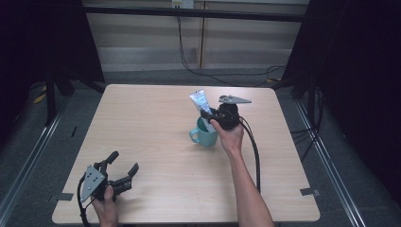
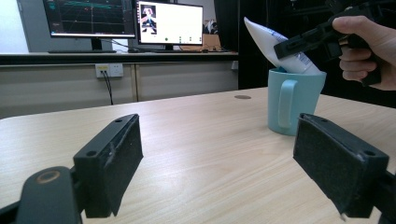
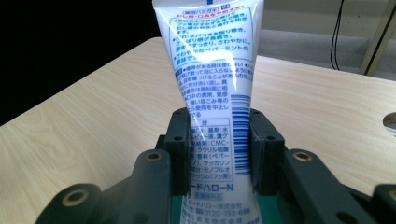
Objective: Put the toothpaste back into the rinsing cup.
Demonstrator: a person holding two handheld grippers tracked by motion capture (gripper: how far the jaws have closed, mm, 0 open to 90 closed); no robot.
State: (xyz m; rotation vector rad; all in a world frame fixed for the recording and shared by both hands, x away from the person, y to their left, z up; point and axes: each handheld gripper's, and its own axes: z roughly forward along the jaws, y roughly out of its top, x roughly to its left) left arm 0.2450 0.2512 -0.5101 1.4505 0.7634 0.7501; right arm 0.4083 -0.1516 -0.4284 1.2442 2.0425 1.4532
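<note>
High view: right tool clamps the toothpaste tube above the teal mug, long axis tilted.

Left gripper view: left tool gapes empty on the worktop, well away.

Right gripper view: pads pinch mid-tube.

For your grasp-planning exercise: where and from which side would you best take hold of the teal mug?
Probably the mug's handle, approached with the free left gripper from the mug's left. The handle juts out toward that side, while the tube and right gripper crowd the rim.
</note>
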